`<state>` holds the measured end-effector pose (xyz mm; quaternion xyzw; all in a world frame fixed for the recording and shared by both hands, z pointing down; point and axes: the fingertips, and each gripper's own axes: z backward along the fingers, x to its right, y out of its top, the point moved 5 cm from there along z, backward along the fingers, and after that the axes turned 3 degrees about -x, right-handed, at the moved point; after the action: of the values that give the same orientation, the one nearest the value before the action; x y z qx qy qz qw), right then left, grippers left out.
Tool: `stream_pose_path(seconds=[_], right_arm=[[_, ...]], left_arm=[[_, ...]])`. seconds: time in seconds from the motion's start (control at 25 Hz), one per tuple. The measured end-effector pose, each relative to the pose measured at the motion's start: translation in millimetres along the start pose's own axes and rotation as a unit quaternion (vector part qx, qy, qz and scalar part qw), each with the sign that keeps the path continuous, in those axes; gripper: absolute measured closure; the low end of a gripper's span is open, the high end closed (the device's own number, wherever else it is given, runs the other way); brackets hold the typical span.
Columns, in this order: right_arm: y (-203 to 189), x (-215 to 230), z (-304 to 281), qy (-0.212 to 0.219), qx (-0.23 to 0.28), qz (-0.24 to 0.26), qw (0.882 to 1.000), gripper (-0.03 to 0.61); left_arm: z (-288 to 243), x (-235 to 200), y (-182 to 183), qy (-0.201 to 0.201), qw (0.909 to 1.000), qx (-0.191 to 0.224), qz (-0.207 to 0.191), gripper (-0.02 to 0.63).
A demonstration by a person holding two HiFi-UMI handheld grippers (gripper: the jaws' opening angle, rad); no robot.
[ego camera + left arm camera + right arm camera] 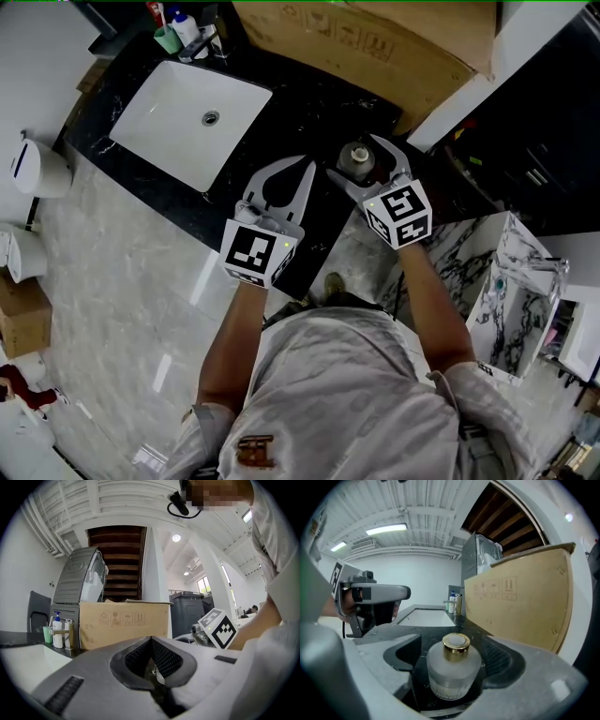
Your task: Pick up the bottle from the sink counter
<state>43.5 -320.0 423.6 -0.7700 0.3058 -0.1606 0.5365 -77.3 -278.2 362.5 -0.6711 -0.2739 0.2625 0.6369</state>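
The bottle [358, 161], a squat frosted one with a gold cap, stands upright on the black sink counter [309, 103], to the right of the white basin [159, 112] and just on the near side of a big cardboard box [375, 37]. The right gripper [354, 157] is set level with it, its jaws spread wide, one on each side of the glass. Looking along those jaws I can see a dark gap on both sides, so I'd say nothing is pressing on the bottle yet and its weight is all on the counter. It sits deep in the throat of the claw, probably so the ribbed pads meet the broad body, not the narrow neck.

The left gripper [306, 171] hovers just to the left, over the counter between basin and bottle, with its jaws brought together at the tips and nothing held between them. It looks parked out of the way.

The toiletries [183, 28] in the far left corner are well apart from all this.
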Motion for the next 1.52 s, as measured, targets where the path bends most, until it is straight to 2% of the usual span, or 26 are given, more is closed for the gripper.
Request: stream_pose_path(seconds=[0.76,1.04,1.52], right_arm=[[-35,3,-34,0.04,-0.061,-0.011,0.997,0.193],[-35,4,-34,0.036,-0.054,-0.008,0.998,0.236],[-37,6,-35,0.02,-0.054,-0.015,0.998,0.241]], left_arm=[[-4,-4,-11,0.02,0.9996,-0.019,0.001,0.614],[-1,-5,-13,0.027,0.9993,-0.025,0.0,0.614],[1,1,-16,0.024,0.9992,-0.03,-0.005,0.614]])
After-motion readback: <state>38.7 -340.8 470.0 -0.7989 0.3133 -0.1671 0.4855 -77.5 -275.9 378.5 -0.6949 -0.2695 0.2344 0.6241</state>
